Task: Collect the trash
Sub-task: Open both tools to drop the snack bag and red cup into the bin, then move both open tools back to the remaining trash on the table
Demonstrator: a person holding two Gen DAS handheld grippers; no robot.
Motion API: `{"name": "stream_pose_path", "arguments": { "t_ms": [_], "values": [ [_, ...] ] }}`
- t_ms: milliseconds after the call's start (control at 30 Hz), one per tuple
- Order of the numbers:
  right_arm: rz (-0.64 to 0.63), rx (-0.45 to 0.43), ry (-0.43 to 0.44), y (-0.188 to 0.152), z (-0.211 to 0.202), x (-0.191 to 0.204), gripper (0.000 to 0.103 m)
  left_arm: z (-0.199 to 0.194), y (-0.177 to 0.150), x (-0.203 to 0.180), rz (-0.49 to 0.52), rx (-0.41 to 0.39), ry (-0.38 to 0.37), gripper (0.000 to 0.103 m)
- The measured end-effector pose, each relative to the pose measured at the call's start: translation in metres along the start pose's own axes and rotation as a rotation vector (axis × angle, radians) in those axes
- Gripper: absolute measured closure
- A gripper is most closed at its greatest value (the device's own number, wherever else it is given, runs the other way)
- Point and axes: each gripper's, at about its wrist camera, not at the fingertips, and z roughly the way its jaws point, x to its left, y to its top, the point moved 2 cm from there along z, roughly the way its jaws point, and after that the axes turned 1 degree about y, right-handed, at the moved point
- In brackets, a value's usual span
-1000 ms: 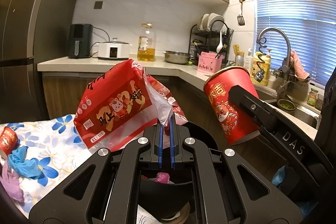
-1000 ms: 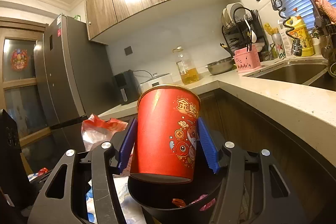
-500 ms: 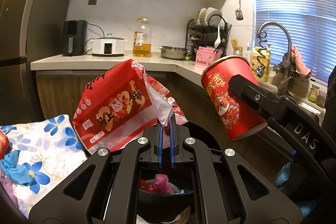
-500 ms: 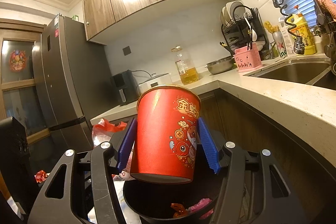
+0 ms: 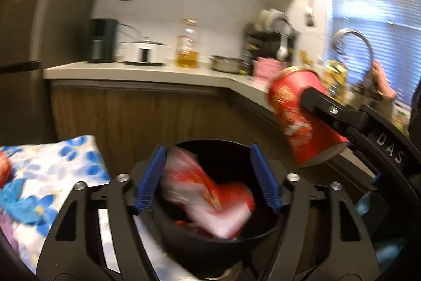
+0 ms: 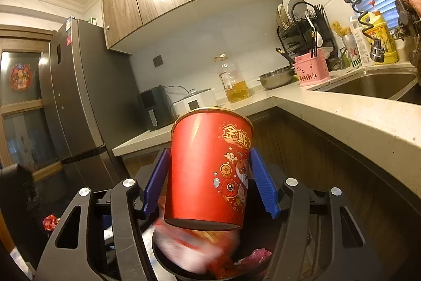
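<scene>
The left gripper [image 5: 208, 178] has its fingers spread apart above the black bin [image 5: 218, 236], where the blurred red-and-white wrapper [image 5: 210, 199] lies inside. The right gripper [image 6: 209, 183] is clamped on the red paper cup [image 6: 210, 167], held upright over the same bin. A floral tablecloth [image 5: 47, 175] sits left; the counter [image 6: 355, 117] runs right.

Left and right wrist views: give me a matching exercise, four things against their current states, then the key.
Things:
1. red paper cup
2. red and white wrapper
3. left gripper
4. oil bottle

States:
A. standing on the counter
B. open, holding nothing
C. blurred, inside the black bin
D. clamped in the right gripper

Pairs: 1-D, 2-C, 3-B, 4-A
</scene>
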Motion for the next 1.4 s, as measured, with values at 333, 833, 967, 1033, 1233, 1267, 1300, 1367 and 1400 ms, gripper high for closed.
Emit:
{"name": "stream_pose_path", "arguments": {
  "t_ms": [333, 833, 967, 1033, 1233, 1267, 1300, 1367, 1400],
  "values": [
    [-0.015, 0.021, -0.004, -0.011, 0.0, 0.005, 0.021, -0.056, -0.004, 0.046, -0.1, -0.068, 0.223, 0.024],
    [-0.03, 0.054, -0.011, -0.034, -0.053, 0.034, 0.02, -0.118, -0.02, 0.068, -0.13, -0.03, 0.339, 0.017],
    [-0.028, 0.062, -0.002, -0.04, -0.064, 0.044, 0.02, -0.139, -0.025, 0.076, -0.123, -0.031, 0.369, 0.017],
    [-0.025, 0.067, 0.003, -0.043, -0.07, 0.05, 0.02, -0.148, -0.028, 0.08, -0.121, -0.03, 0.384, 0.017],
    [-0.03, 0.083, 0.03, -0.056, -0.082, 0.074, 0.02, -0.18, -0.037, 0.099, -0.129, -0.025, 0.435, 0.017],
    [-0.033, 0.082, 0.034, -0.058, -0.084, 0.077, 0.02, -0.185, -0.038, 0.102, -0.129, -0.027, 0.446, 0.017],
    [-0.036, 0.083, 0.041, -0.06, -0.086, 0.082, 0.02, -0.192, -0.038, 0.106, -0.13, -0.029, 0.46, 0.017],
    [-0.041, 0.087, 0.056, -0.064, -0.09, 0.092, 0.02, -0.203, -0.04, 0.113, -0.137, -0.032, 0.477, 0.017],
    [-0.043, 0.088, 0.063, -0.065, -0.091, 0.097, 0.02, -0.208, -0.04, 0.116, -0.14, -0.035, 0.481, 0.017]
  ]
}}
